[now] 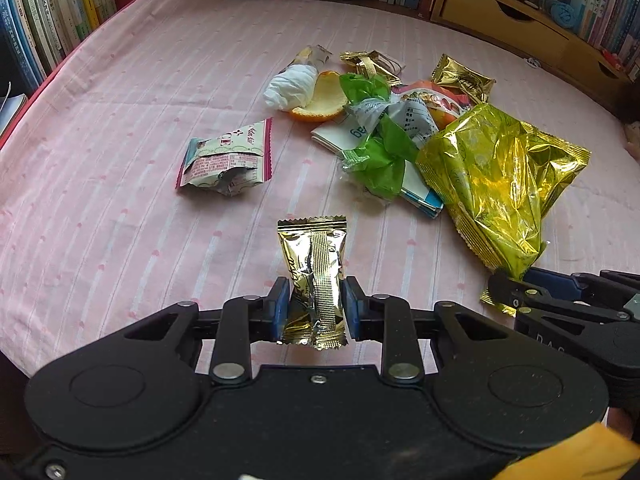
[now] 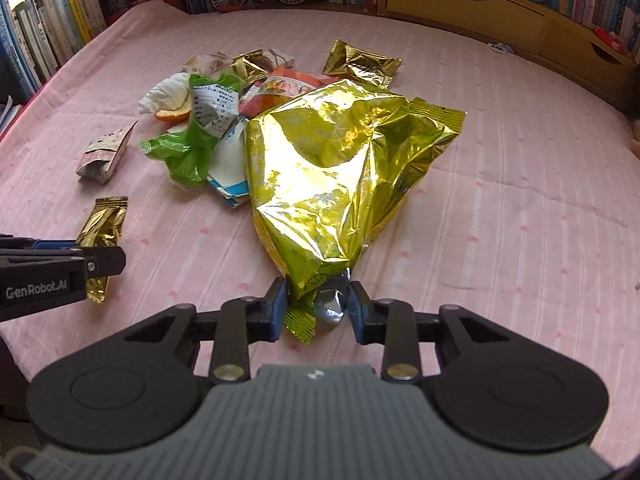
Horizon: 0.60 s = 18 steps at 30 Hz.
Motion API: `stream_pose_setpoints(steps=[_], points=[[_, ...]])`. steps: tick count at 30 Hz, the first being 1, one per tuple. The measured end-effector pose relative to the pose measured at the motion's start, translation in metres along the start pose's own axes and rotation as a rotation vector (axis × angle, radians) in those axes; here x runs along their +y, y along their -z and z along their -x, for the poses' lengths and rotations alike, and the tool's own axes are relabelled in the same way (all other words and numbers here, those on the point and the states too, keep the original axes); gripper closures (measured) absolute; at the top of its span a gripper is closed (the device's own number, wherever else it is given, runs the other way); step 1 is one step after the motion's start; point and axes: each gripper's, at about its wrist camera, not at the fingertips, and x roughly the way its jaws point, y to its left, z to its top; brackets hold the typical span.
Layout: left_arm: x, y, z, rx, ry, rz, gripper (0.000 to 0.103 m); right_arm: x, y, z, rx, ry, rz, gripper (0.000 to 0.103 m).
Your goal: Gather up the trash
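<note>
Nearest, the left claw [image 1: 314,306] is clamped on a small crinkled gold foil wrapper [image 1: 314,276], held upright above the pink striped cloth [image 1: 120,120]. At its 3 o'clock, the right claw [image 2: 318,306] pinches the near corner of a large shiny yellow-gold foil snack bag [image 2: 340,168]. Beyond, at 11 o'clock, lies a torn pink-and-white paper packet [image 1: 226,160]. Farther, at 12 to 1 o'clock, sits a heap of green plastic film [image 1: 380,156], orange peel [image 1: 320,98] and crumpled white tissue [image 1: 290,86].
</note>
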Motion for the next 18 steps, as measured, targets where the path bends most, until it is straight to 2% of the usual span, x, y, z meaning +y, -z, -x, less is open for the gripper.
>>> stream_pose_setpoints(steps=[6,12,13,16,18], points=[[-0.005,-0.001,-0.001,0.0,0.008,-0.002,0.076,-0.001,0.008,0.007,0.017,-0.037,-0.002,0.086],[-0.01,0.0,0.0,-0.004,0.017,-0.012,0.076,-0.006,0.013,0.015,0.017,-0.058,-0.019,0.092],[-0.01,0.0,0.0,-0.004,0.018,-0.013,0.076,-0.006,0.014,0.016,0.015,-0.059,-0.023,0.092],[-0.01,0.002,0.001,-0.005,0.017,-0.013,0.076,-0.006,0.017,0.022,-0.004,-0.056,-0.029,0.081],[-0.009,0.003,0.002,-0.006,0.014,-0.01,0.076,-0.004,0.019,0.026,-0.025,-0.048,-0.007,0.063]])
